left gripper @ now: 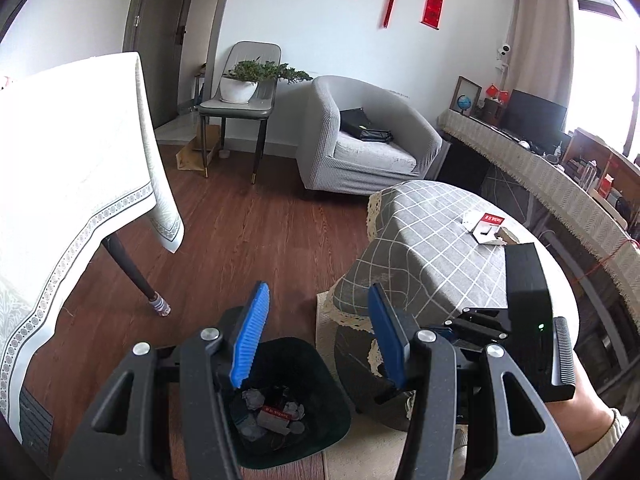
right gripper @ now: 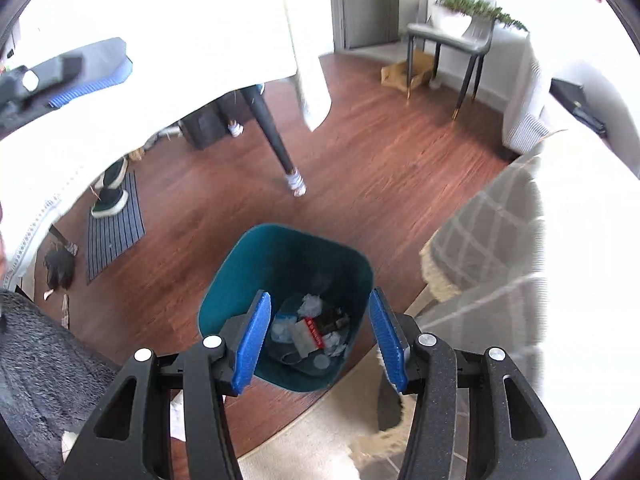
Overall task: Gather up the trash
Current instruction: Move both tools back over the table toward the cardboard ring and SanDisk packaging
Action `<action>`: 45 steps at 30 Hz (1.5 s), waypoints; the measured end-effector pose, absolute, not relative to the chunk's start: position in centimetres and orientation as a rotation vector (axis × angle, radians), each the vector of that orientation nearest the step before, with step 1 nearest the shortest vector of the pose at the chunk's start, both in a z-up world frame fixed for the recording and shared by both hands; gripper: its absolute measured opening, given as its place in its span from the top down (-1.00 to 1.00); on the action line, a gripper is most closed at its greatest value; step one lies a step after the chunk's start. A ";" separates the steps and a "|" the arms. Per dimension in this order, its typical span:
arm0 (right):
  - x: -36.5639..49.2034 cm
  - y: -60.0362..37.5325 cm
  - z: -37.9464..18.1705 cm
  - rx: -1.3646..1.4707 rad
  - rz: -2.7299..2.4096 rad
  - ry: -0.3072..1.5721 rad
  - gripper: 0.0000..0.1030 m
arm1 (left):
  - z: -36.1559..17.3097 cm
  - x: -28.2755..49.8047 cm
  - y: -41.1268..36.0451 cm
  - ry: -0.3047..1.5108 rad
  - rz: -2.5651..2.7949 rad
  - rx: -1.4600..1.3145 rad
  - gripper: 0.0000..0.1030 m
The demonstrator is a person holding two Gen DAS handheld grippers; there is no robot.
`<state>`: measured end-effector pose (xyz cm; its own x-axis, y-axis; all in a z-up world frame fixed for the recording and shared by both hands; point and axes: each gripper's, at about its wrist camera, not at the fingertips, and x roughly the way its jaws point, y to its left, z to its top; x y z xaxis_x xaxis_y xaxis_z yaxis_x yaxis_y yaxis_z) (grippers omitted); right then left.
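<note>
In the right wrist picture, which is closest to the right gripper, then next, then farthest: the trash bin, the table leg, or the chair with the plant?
From the right gripper:
1. Trash bin, directly below it.
2. Table leg, farther off, slightly left.
3. Chair with the plant, far back right, by the wall.

The trash bin (right gripper: 286, 308) stands on the floor (right gripper: 380, 184), with crumpled paper (right gripper: 311, 305) and a flat packet (right gripper: 310, 334) lying in it. At its three o'clock sits the low cloth-covered table (left gripper: 432, 240), with leftover wrappers (left gripper: 486, 228) on top. The armchair (left gripper: 368, 140) stands behind, at twelve; the dining table's leg (right gripper: 276, 144) at eleven.
</note>
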<state>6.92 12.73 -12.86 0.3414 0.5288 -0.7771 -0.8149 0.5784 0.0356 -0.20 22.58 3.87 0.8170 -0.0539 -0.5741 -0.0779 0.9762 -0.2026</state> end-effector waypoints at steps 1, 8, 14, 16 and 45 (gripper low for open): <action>6.9 12.1 -12.3 -0.384 0.902 0.824 0.00 | 4.0 0.0 22.1 0.615 0.008 -0.222 -0.04; 7.9 7.9 -9.8 -0.339 0.877 0.770 0.04 | 4.4 2.3 18.0 0.613 -0.035 -0.196 -0.07; 9.4 4.2 -8.6 -0.306 0.848 0.746 0.04 | 4.5 4.8 14.8 0.617 -0.067 -0.181 -0.09; 10.0 3.0 -8.3 -0.299 0.836 0.742 0.04 | 4.6 5.7 13.6 0.620 -0.080 -0.174 -0.11; 19.9 -16.0 -7.1 -0.154 0.546 0.698 0.04 | 4.5 17.2 -0.6 0.668 -0.075 -0.116 -0.78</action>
